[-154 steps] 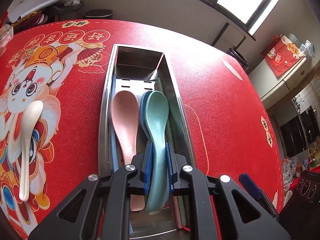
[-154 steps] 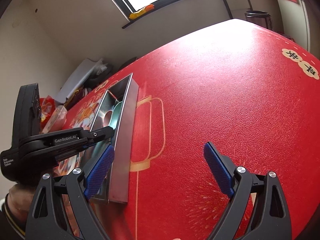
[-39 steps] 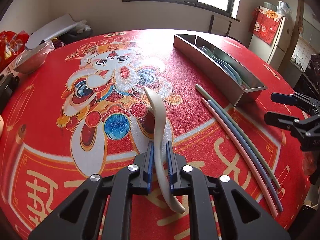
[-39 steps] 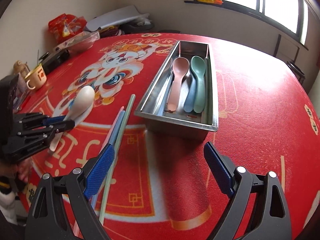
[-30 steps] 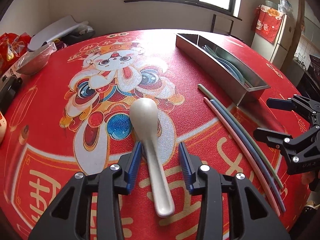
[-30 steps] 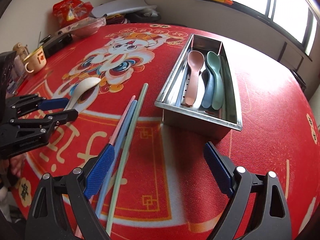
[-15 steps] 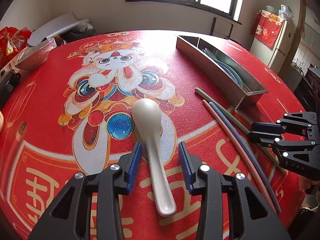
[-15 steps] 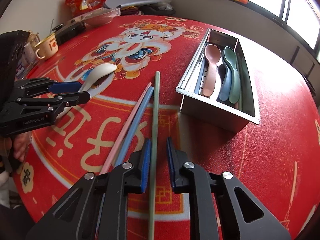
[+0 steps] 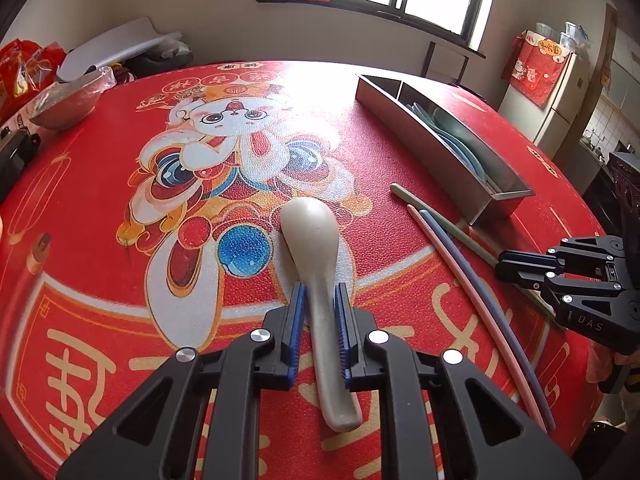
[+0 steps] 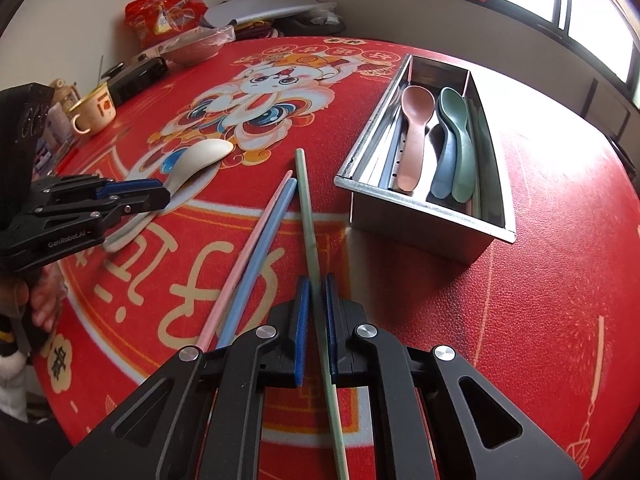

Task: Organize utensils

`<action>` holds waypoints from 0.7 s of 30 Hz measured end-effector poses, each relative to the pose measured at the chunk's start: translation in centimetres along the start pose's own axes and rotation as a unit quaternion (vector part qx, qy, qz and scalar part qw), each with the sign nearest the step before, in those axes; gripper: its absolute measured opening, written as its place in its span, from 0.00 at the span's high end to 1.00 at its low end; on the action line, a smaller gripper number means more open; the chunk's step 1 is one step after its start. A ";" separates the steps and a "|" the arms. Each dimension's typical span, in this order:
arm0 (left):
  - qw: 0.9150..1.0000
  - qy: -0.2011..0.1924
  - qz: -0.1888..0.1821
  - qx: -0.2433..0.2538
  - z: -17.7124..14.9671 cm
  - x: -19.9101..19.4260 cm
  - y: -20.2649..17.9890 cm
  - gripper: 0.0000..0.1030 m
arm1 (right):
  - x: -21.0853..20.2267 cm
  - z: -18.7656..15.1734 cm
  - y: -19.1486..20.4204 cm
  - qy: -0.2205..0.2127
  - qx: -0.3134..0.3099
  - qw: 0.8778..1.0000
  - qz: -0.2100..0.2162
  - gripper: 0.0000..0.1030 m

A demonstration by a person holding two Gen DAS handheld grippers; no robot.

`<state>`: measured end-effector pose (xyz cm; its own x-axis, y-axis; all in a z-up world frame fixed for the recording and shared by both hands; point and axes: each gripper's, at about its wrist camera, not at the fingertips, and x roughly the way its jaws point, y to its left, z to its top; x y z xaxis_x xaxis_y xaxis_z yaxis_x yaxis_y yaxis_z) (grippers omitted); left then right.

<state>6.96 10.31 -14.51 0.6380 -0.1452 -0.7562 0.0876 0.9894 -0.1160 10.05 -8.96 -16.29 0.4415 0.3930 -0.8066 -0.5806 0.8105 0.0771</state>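
Observation:
My left gripper is shut on the handle of a cream spoon that lies on the red table mat; it also shows in the right wrist view. My right gripper is shut on a green chopstick, beside a pink chopstick and a blue chopstick lying on the mat. The steel utensil tray holds a pink spoon, a blue spoon and a green spoon. The tray stands at the right in the left wrist view.
A mug, a black device, a bowl under plastic film and a red snack bag stand along the table's far left edge. A fridge stands beyond the table at the right.
My left gripper has closed onto the cream spoon's handle. My right gripper, which closed half a second ago, stays shut on the green chopstick and has moved closer to the table.

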 end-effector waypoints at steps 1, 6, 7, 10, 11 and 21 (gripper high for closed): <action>1.000 0.000 0.000 0.002 0.0 0.0 -0.1 0.86 | 0.0 0.0 0.0 -0.002 -0.001 1.000 -0.001 0.92; 1.000 0.001 0.001 0.010 -0.1 0.0 -0.4 0.86 | 0.1 0.0 0.0 -0.009 -0.004 1.000 0.000 0.91; 1.000 0.001 0.002 0.010 -0.1 0.1 -0.5 0.86 | 0.1 0.0 -0.1 -0.010 -0.003 1.000 0.002 0.91; 1.000 0.003 0.002 0.009 -0.1 0.1 -0.5 0.86 | 0.1 0.1 0.0 -0.012 -0.005 1.000 0.000 0.91; 1.000 0.003 0.003 0.010 -0.1 0.1 -0.5 0.86 | 0.2 0.1 0.1 -0.012 -0.007 1.000 -0.002 0.91; 1.000 0.003 0.010 0.015 0.0 0.2 -0.8 0.86 | -1.5 -0.4 -0.7 -0.035 0.013 0.999 0.037 0.94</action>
<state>6.96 9.54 -14.57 0.6349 -0.1249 -0.7624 0.0981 0.9919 -0.0808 9.55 -10.28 -15.33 0.4460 0.4803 -0.7552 -0.5953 0.7893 0.1504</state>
